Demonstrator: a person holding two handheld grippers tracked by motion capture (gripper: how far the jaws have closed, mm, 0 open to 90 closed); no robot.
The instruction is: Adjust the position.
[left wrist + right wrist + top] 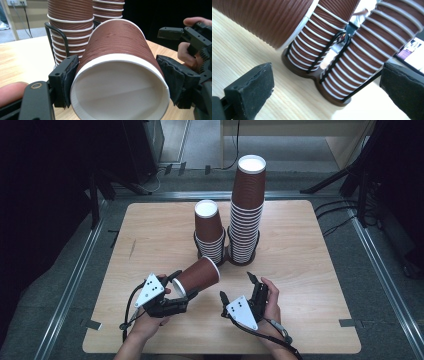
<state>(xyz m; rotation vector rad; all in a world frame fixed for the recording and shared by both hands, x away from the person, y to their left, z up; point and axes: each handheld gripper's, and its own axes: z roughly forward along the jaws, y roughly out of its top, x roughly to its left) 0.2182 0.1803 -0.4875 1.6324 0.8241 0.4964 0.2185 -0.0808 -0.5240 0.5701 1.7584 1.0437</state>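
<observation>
Lying on its side above the near half of the wooden table, a single brown paper cup is clamped near its rim by the left gripper; its white-lined mouth faces back toward the person and its closed base points toward the two stacks. In the left gripper view the cup sits between the two black padded jaws, one pad pressed against each side of the ribbed wall just behind the rolled white rim, so this claw is closed on the cup. Just beyond the cup's base stand the short stack of cups and, to its right, the tall stack of cups, both upside down, each inside a black wire holder on a dark double base. The right gripper hovers just right of the held cup, near the front of the tall stack, and its jaws stand wide apart with nothing between them; in the right gripper view they frame the bottoms of both stacks. A hand grasps this gripper from the right.
</observation>
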